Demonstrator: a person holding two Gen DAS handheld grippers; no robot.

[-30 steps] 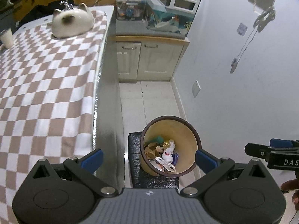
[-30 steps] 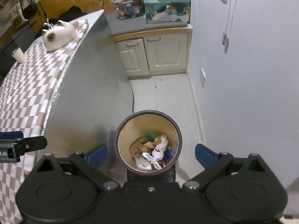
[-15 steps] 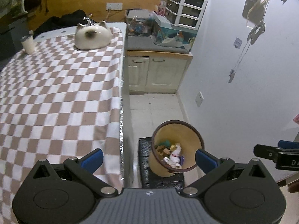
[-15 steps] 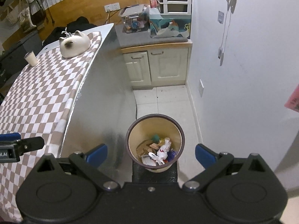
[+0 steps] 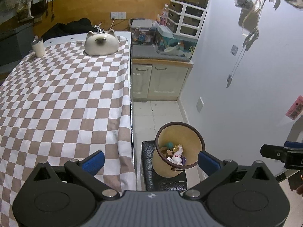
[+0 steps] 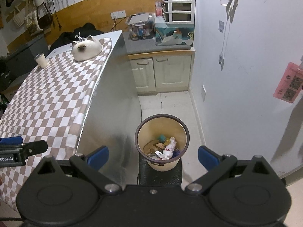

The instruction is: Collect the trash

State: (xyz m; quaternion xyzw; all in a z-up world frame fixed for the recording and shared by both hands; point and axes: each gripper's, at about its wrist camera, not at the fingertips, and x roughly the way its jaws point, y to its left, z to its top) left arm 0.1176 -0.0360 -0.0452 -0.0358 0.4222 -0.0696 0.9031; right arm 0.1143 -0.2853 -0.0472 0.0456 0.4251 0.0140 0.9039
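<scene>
A tan waste bin [image 5: 191, 140] [image 6: 145, 132] with a dark rim stands on a black stool [image 5: 162, 181] [image 6: 161, 174] on the floor beside the table. Crumpled paper and wrappers [image 5: 175, 152] [image 6: 164, 147] lie in it. My left gripper [image 5: 151, 160] is open and empty, high above the table edge and the bin. My right gripper [image 6: 152, 155] is open and empty, high above the bin. Each gripper's finger shows at the edge of the other's view.
A table with a brown-and-white checked cloth [image 5: 62, 98] [image 6: 47, 98] holds a cat-shaped ceramic dish [image 5: 101, 42] [image 6: 86, 48] and a cup [image 5: 38, 48] [image 6: 41, 60]. A cream cabinet [image 5: 161, 81] [image 6: 163, 73] with cluttered boxes stands at the back. A white wall [image 5: 246, 94] is on the right.
Both grippers have risen and pulled back from the bin, which now looks smaller and farther below. More of the table and room shows. Both stay open and empty.
</scene>
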